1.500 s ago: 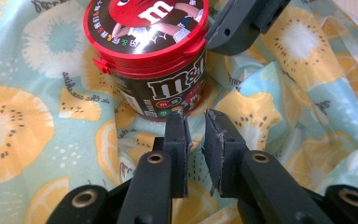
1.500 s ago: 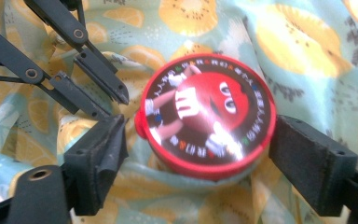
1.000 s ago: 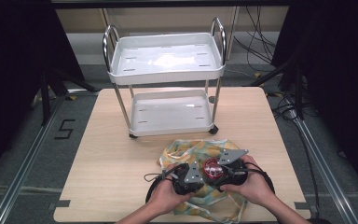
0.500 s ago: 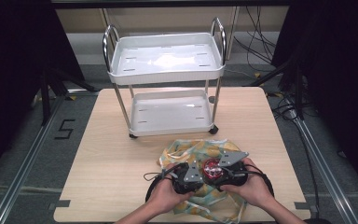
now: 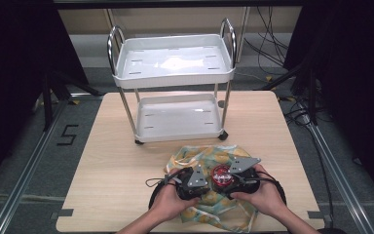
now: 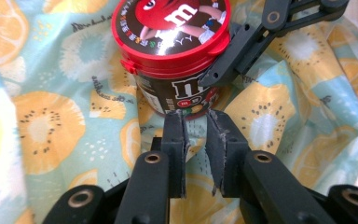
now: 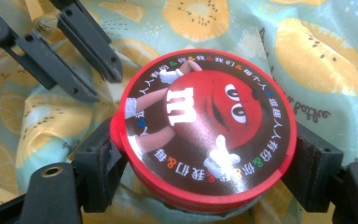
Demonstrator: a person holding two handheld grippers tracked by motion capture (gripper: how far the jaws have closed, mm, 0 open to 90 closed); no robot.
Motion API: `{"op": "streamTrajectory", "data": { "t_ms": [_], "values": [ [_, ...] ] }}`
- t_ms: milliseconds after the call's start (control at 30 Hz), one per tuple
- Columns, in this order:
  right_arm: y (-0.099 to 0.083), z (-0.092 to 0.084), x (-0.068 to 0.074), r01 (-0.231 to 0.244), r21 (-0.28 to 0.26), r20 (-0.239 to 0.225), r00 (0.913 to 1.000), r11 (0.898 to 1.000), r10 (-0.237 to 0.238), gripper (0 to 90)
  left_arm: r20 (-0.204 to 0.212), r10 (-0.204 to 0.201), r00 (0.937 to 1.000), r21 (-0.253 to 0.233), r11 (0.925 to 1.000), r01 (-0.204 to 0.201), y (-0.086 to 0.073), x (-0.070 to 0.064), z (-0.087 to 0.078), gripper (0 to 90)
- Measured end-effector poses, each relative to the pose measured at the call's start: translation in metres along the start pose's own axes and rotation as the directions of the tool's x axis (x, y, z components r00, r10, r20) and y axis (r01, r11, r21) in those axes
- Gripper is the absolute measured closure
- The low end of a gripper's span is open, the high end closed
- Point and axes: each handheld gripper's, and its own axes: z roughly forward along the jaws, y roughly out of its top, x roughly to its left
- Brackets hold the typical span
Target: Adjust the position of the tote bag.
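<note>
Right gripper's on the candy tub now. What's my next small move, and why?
Probably lift the tub straight up a little: the right gripper has its jaws pressed on both sides of the red lid, while the left gripper, nearly closed, hangs beside it over the fruit-print cloth.

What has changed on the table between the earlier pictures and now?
Very little. The right gripper has just been closing its jaws a bit onto the red-lidded candy jar, and now clamps it at the lid. The left gripper stays beside the jar, jaws nearly together over the fruit-print cloth. The jar, the cloth and the white cart kept their places.
</note>
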Motion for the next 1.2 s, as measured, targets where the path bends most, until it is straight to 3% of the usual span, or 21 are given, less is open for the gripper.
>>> {"op": "streamTrajectory", "data": {
  "t_ms": [133, 567, 733, 800, 1200],
  "values": [
    [0.001, -0.001, -0.002, 0.025, -0.012, 0.0, 0.9997, 1.0, -0.025, 25.5, -0.019, -0.004, 0.9998, -0.025, 0.9997, 0.004, 0.002, 0.001, -0.005, 76.3],
    [0.004, -0.006, -0.001, 0.022, -0.056, -0.026, 0.9994, 0.998, -0.023, 26.4, -0.04, -0.014, 0.9991, -0.049, 0.9987, 0.012, 0.005, 0.006, -0.024, 74.7],
    [0.002, -0.005, -0.001, 0.004, -0.069, -0.029, 0.9996, 0.998, -0.006, 26.5, -0.055, -0.023, 0.9982, -0.053, 0.9984, 0.02, -0.002, 0.005, -0.037, 74.5],
    [0.004, -0.007, -0.003, 0.03, -0.082, -0.035, 0.9989, 0.996, -0.033, 26.5, -0.055, -0.04, 0.9977, -0.062, 0.9974, 0.036, -0.008, 0.004, -0.041, 74.3],
    [0.006, -0.021, -0.004, 0.017, -0.163, -0.042, 0.9988, 0.986, -0.024, 26.6, -0.081, -0.079, 0.9935, -0.097, 0.9927, 0.071, -0.011, 0.012, -0.051, 73.1]
  ]
}}
